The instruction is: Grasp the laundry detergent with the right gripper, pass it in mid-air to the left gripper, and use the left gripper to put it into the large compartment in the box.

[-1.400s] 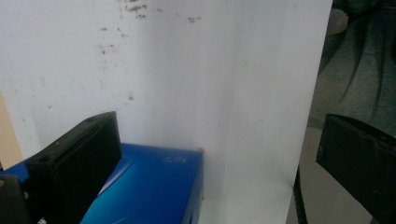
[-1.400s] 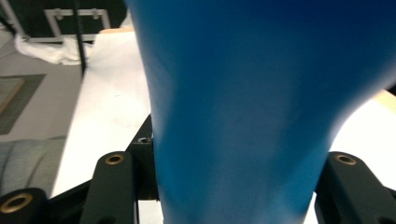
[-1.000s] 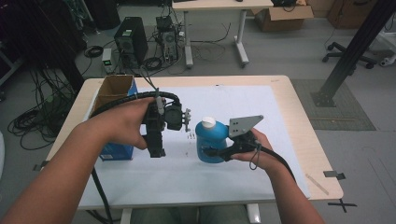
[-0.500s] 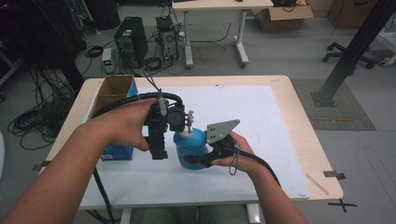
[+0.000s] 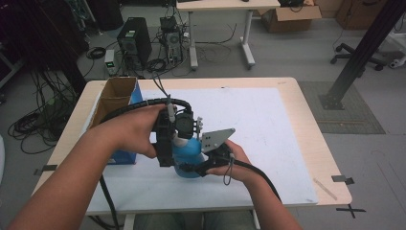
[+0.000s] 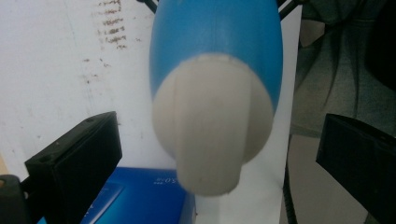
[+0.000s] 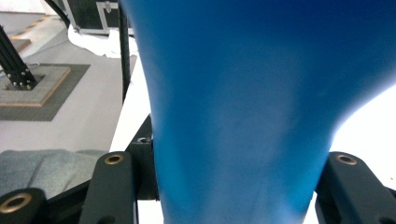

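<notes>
My right gripper (image 5: pixel 194 167) clamps the blue bottle (image 5: pixel 187 153) upright; my left gripper (image 5: pixel 165 155), jaws spread, straddles its white cap (image 6: pixel 212 121).

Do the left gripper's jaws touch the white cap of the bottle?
Apart. In the left gripper view the white cap sits between the open jaws of the left gripper, with clear gaps of background on both sides.
</notes>
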Tool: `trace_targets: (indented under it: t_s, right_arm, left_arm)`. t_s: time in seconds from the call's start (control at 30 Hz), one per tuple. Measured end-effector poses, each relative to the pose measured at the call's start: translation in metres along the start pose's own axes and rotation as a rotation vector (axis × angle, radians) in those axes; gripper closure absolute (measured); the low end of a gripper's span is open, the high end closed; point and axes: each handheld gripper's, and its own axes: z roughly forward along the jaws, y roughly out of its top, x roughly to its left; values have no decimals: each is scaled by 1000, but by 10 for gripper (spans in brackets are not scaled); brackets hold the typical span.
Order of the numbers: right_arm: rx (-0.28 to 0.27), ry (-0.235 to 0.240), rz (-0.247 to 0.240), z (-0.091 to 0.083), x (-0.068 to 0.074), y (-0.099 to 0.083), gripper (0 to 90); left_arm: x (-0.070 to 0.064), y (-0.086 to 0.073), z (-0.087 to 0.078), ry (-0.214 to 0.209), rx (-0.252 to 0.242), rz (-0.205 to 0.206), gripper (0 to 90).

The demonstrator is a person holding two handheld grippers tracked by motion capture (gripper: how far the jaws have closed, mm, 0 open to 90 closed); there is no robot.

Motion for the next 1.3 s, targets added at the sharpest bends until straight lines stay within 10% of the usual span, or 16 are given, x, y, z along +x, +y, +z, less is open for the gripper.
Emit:
trace_targets:
  t_s: [1.3]
  right_arm:
    - [-41,14,-15,20,4,12,444]
  left_arm:
    - [-3,0,19,0,-1,-3,27]
